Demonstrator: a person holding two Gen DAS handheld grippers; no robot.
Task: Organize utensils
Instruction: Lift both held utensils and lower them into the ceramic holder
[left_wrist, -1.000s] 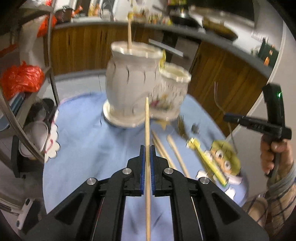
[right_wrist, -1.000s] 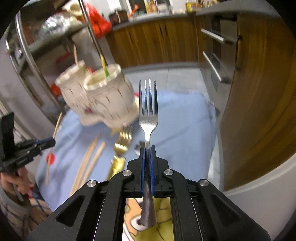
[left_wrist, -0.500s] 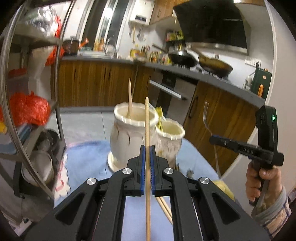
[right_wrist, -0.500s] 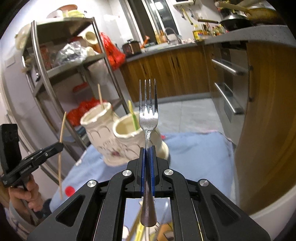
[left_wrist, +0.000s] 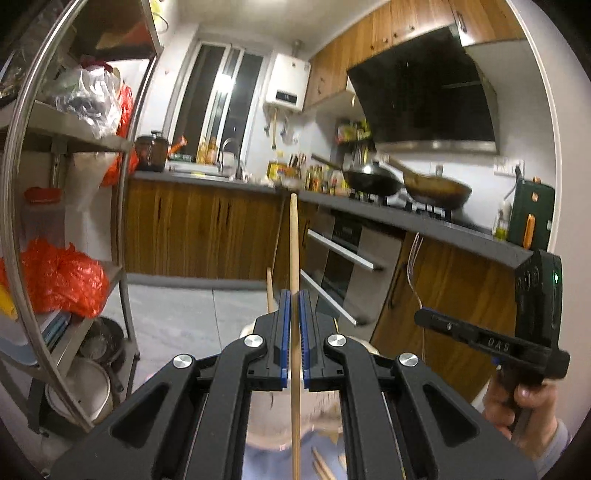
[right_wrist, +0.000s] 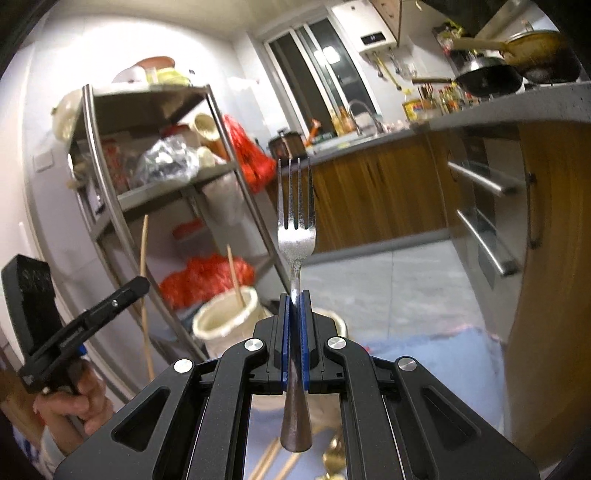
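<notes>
- The cream holder (right_wrist: 225, 317) stands on the blue-clothed surface (right_wrist: 436, 354), below both grippers.
- Right gripper (right_wrist: 294, 332) pinches a fork (right_wrist: 295, 236), tines up, mid-carry.
- Left gripper (left_wrist: 294, 325) pinches a chopstick (left_wrist: 293, 236); next, each likely needs lowering into a holder.

In the right wrist view, the fork (right_wrist: 296, 236) stands upright between the closed jaws of the right gripper (right_wrist: 294, 310), and behind and below it, a little to the left, is the holder (right_wrist: 225, 319) with one stick (right_wrist: 235, 275) in it. Left of the holder the left gripper (right_wrist: 142, 284) holds a chopstick (right_wrist: 144, 295) upright, in front of the shelf rack (right_wrist: 110, 192). In the left wrist view, the counter (left_wrist: 406, 218) with two pans (left_wrist: 373, 181) on it runs behind, and the rack is at the left.
</notes>
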